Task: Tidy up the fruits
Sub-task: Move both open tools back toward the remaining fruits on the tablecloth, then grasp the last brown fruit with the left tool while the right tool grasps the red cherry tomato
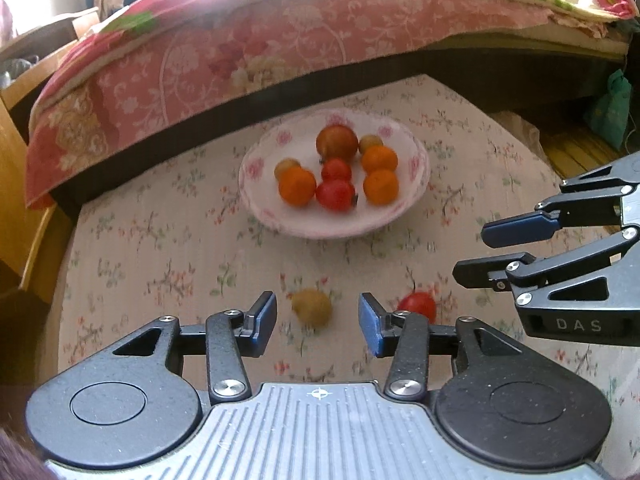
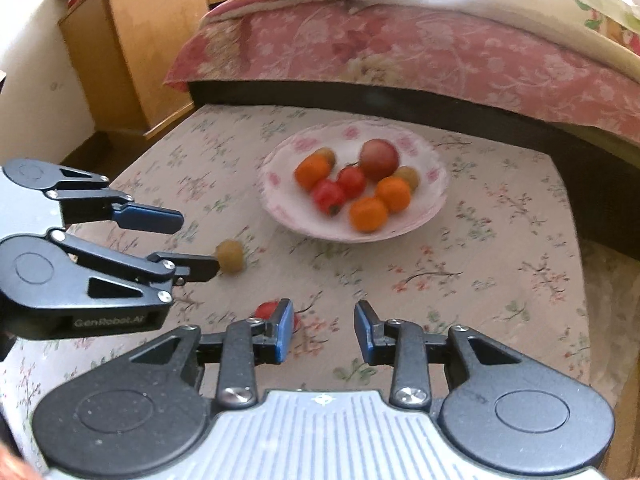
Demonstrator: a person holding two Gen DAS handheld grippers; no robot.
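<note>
A: Jaws on both grippers stand wide apart, holding nothing. The left gripper (image 1: 318, 320) frames the kiwi (image 1: 311, 306); the right gripper (image 2: 323, 330) hangs beside it, the loose tomato (image 2: 267, 311) half hidden behind its left pad.

B: Where's everything else?

A: In the bowl (image 1: 416, 184) further back — oranges, tomatoes, small kiwis, one big reddish fruit. The two strays lie on the bench (image 1: 160, 248), apart from each other.

B: How will the kiwi handle?

A: Light and a bit soft, I'd judge, with fuzzy skin that should grip. Take it across its middle, gently. The tomato looks smoother and easier to bruise.

B: And the surface?

A: A floral cloth, flat — round fruit may roll. A bed (image 2: 400, 52) with pink covers runs just behind, a wooden cabinet (image 2: 140, 40) at the side.
</note>
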